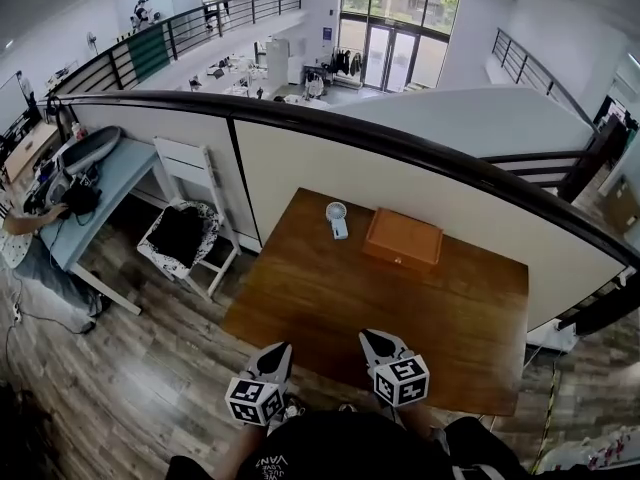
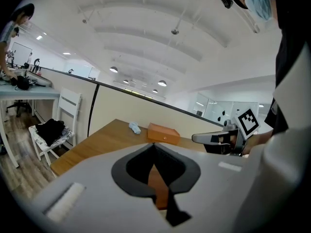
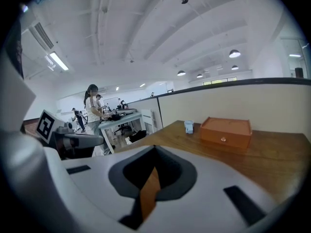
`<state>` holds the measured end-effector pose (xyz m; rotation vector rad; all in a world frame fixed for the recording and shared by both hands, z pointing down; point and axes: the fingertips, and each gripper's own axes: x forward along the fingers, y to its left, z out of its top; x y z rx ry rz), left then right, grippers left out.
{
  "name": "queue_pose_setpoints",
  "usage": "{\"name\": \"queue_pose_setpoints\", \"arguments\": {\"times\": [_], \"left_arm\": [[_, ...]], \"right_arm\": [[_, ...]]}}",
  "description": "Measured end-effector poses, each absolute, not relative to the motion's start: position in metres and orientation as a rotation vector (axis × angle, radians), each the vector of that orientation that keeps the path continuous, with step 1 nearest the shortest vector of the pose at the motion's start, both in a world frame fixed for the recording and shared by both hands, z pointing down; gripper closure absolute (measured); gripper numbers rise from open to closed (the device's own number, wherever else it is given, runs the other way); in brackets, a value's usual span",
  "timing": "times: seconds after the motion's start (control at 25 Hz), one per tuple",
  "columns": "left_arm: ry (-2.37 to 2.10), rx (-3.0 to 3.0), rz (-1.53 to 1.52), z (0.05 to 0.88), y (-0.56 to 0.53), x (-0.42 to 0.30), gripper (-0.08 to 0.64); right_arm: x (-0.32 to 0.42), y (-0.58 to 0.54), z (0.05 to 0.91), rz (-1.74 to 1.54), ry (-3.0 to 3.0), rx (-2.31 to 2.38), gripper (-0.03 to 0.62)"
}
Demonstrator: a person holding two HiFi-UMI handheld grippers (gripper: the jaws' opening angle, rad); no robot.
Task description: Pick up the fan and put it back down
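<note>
A small pale-blue fan lies at the far side of the brown wooden table, just left of an orange wooden box. Both grippers hover at the table's near edge, far from the fan. My left gripper is shut with nothing in it, and so is my right gripper. In the left gripper view the shut jaws point toward the fan and box. The right gripper view shows its shut jaws below the distant fan and box.
A beige partition wall with a dark rail runs behind the table. A white chair with a dark garment stands to the left. Beyond it, a person sits at a light-blue desk. Wood floor surrounds the table.
</note>
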<state>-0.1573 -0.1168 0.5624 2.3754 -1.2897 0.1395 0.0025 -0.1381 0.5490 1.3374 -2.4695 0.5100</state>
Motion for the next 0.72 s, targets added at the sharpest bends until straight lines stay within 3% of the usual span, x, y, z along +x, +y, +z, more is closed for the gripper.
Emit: {"name": "queue_pose_setpoints", "arguments": {"times": [0.72], "left_arm": [[-1.402,2.325,0.142,0.56,-0.085,-0.087,0.549]], "right_arm": [[0.064,-0.128,0.546,0.468,-2.539,1.199,0.58]]}}
